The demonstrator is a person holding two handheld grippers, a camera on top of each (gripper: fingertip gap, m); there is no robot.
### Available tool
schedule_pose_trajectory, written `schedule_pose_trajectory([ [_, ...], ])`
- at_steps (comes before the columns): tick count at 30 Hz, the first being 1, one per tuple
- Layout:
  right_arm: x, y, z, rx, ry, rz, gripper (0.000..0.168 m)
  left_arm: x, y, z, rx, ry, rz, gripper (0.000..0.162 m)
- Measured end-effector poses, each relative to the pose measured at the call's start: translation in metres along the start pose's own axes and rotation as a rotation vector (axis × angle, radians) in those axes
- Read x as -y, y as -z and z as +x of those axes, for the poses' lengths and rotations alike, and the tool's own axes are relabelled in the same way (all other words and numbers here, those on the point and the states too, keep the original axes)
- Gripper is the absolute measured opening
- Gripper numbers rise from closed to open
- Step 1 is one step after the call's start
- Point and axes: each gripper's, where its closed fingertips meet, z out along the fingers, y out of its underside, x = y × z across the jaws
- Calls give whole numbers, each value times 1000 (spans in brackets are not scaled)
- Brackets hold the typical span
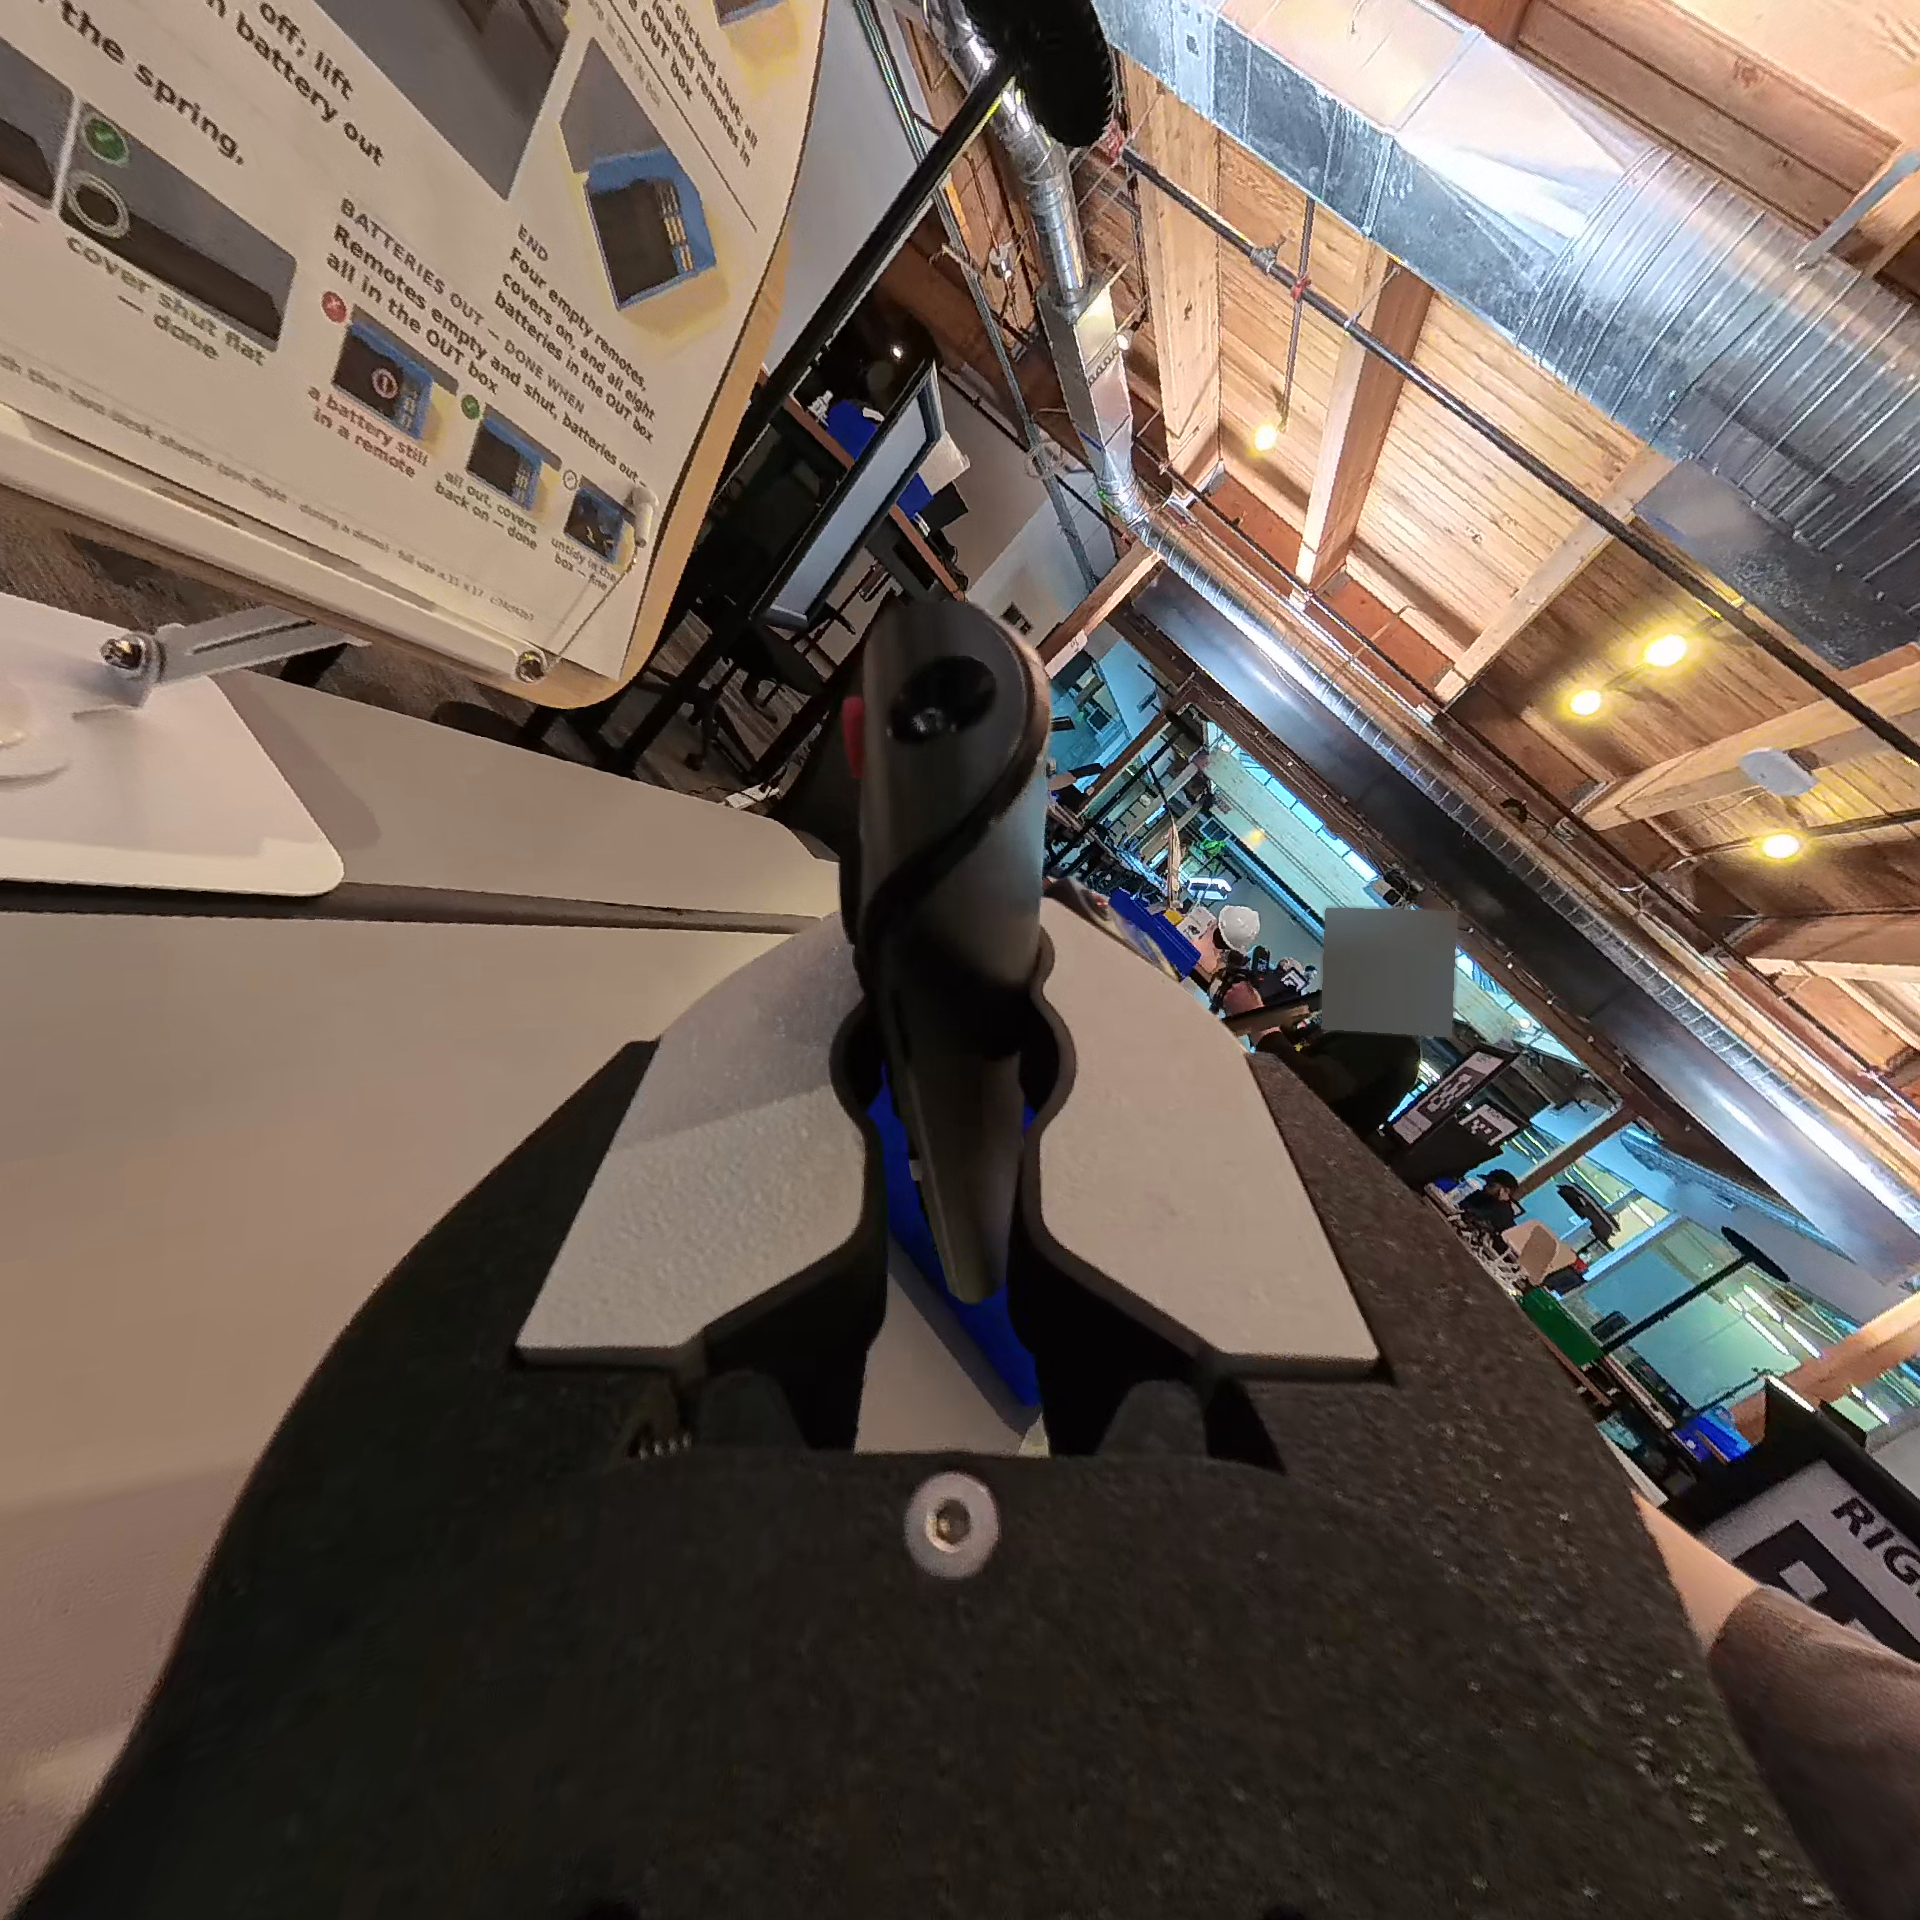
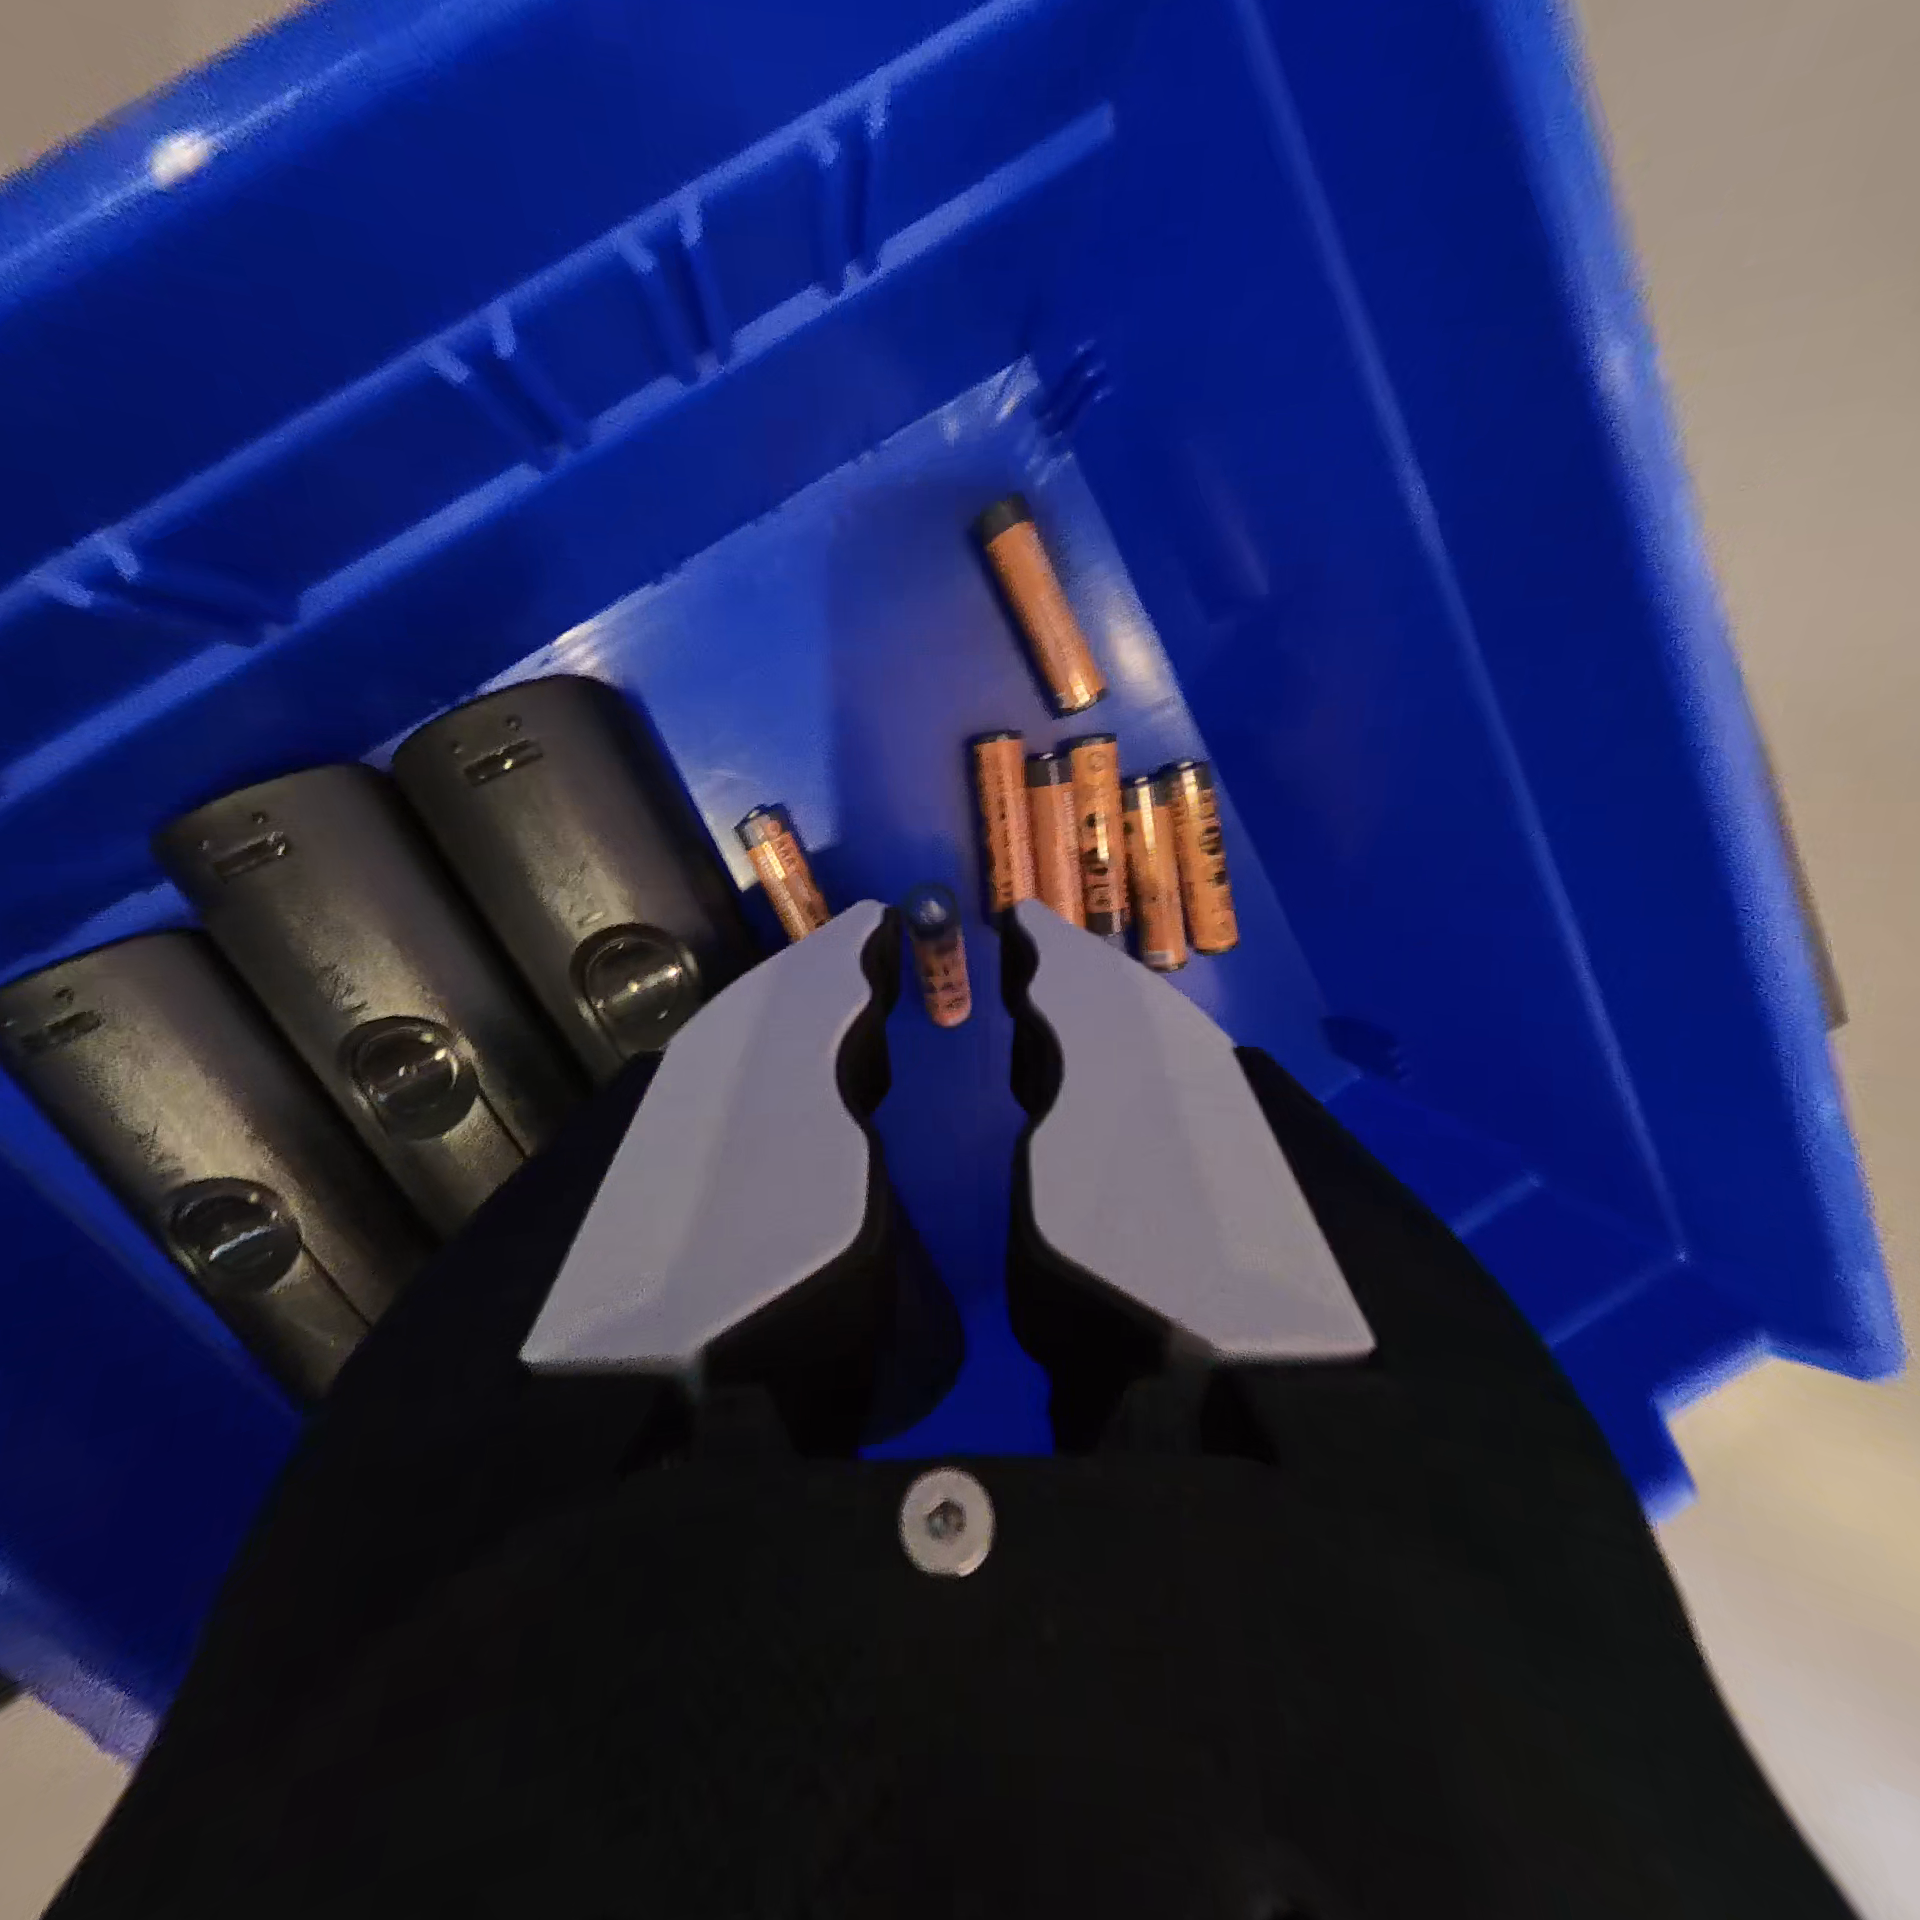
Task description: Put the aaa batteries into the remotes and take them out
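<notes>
Three remotes (image 2: 416, 997) lie side by side, backs up, along the left of the blue bin (image 2: 1403, 520), and loose batteries are scattered on its floor to the right. The right gripper (image 2: 948, 925) hangs over the bin with its jaws partly apart; one battery (image 2: 940, 966) shows end-on in the gap, but I cannot tell whether the pads touch it or it lies free below. A row of five batteries (image 2: 1107, 847) sits just beside the right finger, another (image 2: 781, 871) just beside the left.

The left gripper (image 1: 951, 1049) is closed on a fourth remote (image 1: 951, 862), held upright above the table (image 1: 312, 1091).

To do this step well, I judge the right jaws should close squarely across the battery's middle, clear of its neighbours, then lift straight up.
</notes>
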Motion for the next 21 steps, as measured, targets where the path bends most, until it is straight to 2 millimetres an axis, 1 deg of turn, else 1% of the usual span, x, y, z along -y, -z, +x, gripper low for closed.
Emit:
schedule_pose_trajectory([
  [2, 10, 14, 6, -68, -9, 71, 27, 2, 1, 0, -1, -3, 5, 22],
  [3, 19, 26, 9, -112, -17, 121, 31, 3, 2, 1, -3, -8, 3, 22],
  [5, 48, 60, 7, -207, -50, 262, 35, 4, 2, 2, 0, -22, 6, 22],
  [6, 67, 81, 0, -249, -68, 358, 37, 5, 2, 3, 5, -32, 13, 22],
  [7, 90, 103, -13, -275, -79, 472, 40, 5, 2, 3, 13, -46, 18, 22],
  [8, 115, 122, -32, -294, -83, 586, 40, 6, 3, 4, 22, -62, 23, 22],
  [9, 139, 136, -56, -296, -67, 685, 41, 6, 3, 4, 30, -77, 26, 22],
  [10, 161, 144, -85, -278, -23, 760, 48, 5, 2, 4, 35, -88, 24, 22],
  [11, 181, 145, -114, -264, 28, 809, 51, 4, 2, 3, 38, -91, 17, 22],
  [12, 200, 140, -140, -257, 75, 844, 54, 2, 1, 3, 37, -84, 13, 22],
  [13, 217, 130, -165, -245, 115, 866, 60, 0, 1, 2, 34, -74, 7, 22],
  [15, 248, 101, -207, -193, 162, 874, 69, -8, -2, 1, 29, -56, -27, 22],
  [16, 260, 84, -219, -179, 169, 865, 73, -12, -3, 1, 27, -53, -45, 22],
  [17, 270, 69, -225, -188, 177, 846, 77, -16, -5, 1, 27, -53, -57, 22],
  [18, 277, 58, -228, -204, 181, 832, 79, -19, -5, 1, 30, -53, -66, 22],
  [19, 282, 49, -228, -213, 172, 826, 78, -21, -6, 1, 31, -52, -72, 22],
  [20, 286, 45, -227, -216, 148, 833, 78, -21, -6, 1, 27, -48, -73, 25],
  [21, 288, 43, -225, -217, 122, 851, 75, -21, -6, 2, 21, -43, -76, 22],
])
